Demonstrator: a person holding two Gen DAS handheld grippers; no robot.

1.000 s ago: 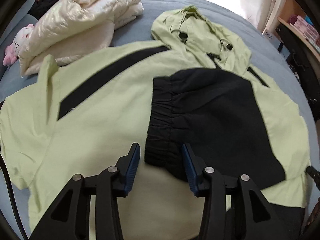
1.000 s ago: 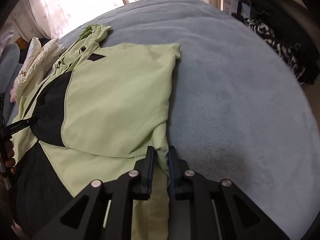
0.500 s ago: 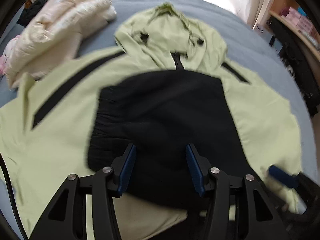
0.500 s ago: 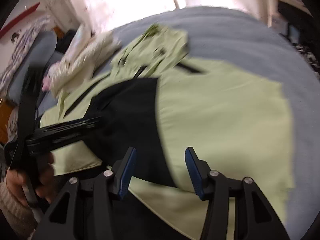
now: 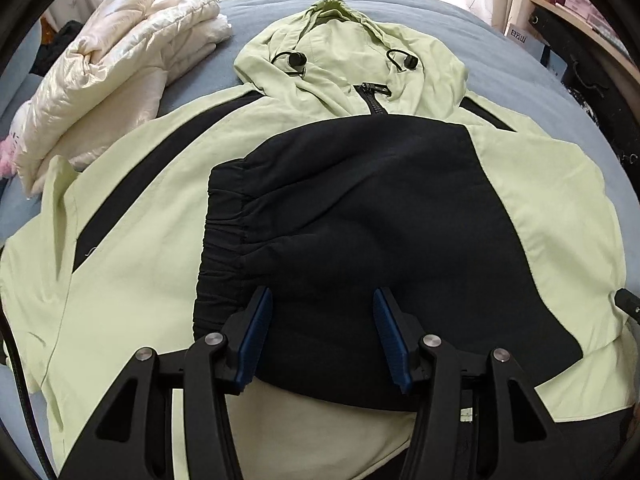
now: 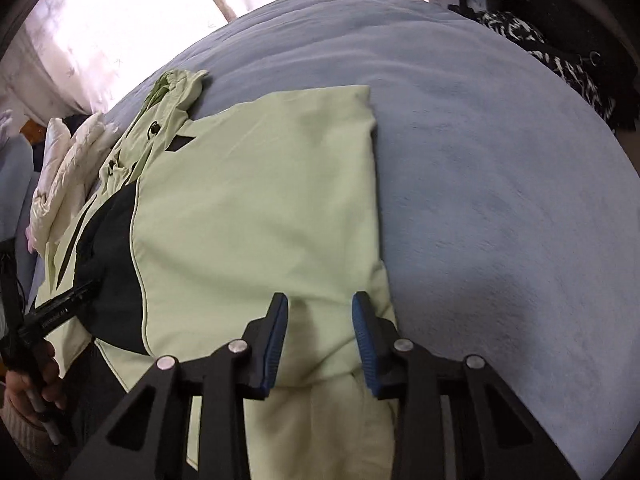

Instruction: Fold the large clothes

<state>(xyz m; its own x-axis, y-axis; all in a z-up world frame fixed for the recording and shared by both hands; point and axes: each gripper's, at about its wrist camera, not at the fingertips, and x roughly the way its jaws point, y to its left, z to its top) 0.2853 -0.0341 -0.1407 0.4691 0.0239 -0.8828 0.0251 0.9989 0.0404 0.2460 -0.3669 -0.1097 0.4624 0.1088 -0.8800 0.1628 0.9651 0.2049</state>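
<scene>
A light green hooded jacket (image 5: pixel 132 264) with black panels lies front-up on the blue bedspread (image 6: pixel 500 200). Its black sleeve (image 5: pixel 360 208) with an elastic cuff is folded across the chest. My left gripper (image 5: pixel 322 320) hovers open over that sleeve, and the pads are clear of the cloth. In the right wrist view the jacket's (image 6: pixel 260 200) right side is folded in, with a straight edge. My right gripper (image 6: pixel 320 320) is over its lower right corner. Its jaws are closing, with green cloth under the gap and the pads not pressing on it. A hand (image 6: pixel 24 384) holds the left gripper (image 6: pixel 60 308) at the far left.
A folded white puffer jacket (image 5: pixel 112 80) and a pink plush toy (image 5: pixel 8 156) lie at the bed's back left. Shelves (image 5: pixel 580 0) and dark patterned clothes (image 6: pixel 560 52) line the right side. Bare bedspread stretches to the right of the jacket. Curtains hang behind.
My right gripper let go of the green edge it pinched, swung left and came back with its jaws apart. My left gripper moved right, over the black sleeve, and opened slightly.
</scene>
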